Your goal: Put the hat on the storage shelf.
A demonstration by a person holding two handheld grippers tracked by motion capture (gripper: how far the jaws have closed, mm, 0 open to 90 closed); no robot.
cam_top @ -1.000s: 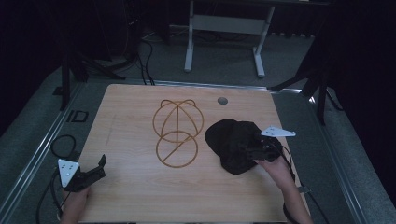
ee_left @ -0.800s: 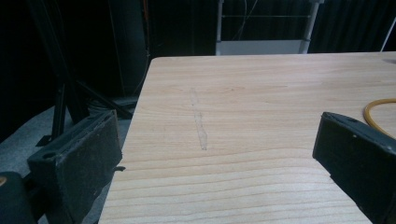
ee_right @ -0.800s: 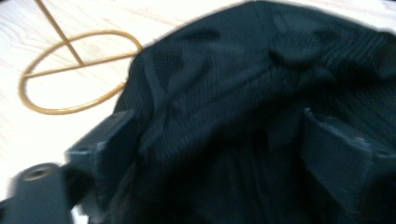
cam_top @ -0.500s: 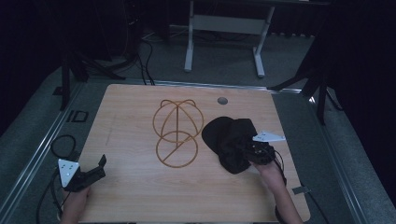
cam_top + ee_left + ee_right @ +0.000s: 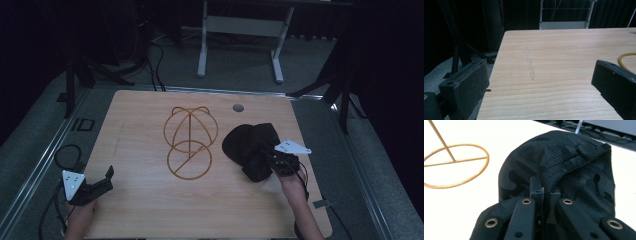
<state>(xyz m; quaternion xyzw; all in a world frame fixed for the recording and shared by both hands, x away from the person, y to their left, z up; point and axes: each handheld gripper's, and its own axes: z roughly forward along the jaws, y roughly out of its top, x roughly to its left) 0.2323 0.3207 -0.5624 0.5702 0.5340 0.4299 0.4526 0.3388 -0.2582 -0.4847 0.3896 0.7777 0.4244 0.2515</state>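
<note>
Black mesh fabric is pinched between the fingers of my right gripper (image 5: 543,195): they have just been closing and now clamp a fold of the cap (image 5: 250,145) at its near edge. The cap lies slumped on the right part of the wooden surface (image 5: 145,210), so I judge the grasp step made and the lift next. That calls for raising the cap clear without the soft cloth slipping out, then carrying it left toward the gold wire stand (image 5: 190,142), which sits just beside it at the middle. My left gripper (image 5: 102,180) rests at the near left corner, fingers wide apart with nothing between them, well apart from the cap. Nothing lies between cap and stand. Farther off, a small round grommet (image 5: 238,107) sits in the surface near the far edge.
</note>
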